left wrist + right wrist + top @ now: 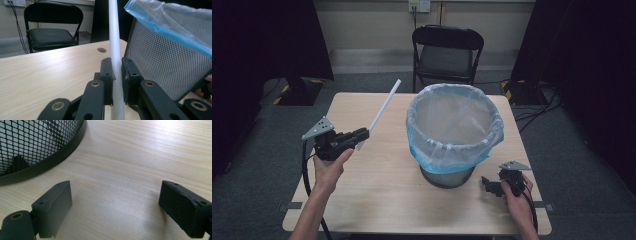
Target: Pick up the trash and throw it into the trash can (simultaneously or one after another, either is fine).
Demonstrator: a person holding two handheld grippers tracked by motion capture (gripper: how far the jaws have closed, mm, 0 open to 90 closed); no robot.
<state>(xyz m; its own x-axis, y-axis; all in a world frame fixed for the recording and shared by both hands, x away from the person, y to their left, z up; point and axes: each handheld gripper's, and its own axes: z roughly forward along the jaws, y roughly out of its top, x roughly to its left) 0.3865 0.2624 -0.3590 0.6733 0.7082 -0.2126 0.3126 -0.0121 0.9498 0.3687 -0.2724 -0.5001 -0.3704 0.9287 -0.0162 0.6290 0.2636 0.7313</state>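
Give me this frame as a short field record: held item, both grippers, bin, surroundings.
held item: white tube, long and thin, raised off the table, slanting up and away from the person
left gripper: shut on the white tube near its lower end
right gripper: open, nothing between the jaws, low over the table beside the bin's base
bin: black mesh bin with a blue-edged liner, upright on the table, right of the tube
surroundings: black folding chair behind the table

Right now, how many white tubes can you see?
1. The white tube is clamped in the left gripper, slanting up over the table left of the lined bin. More may lie hidden inside it.
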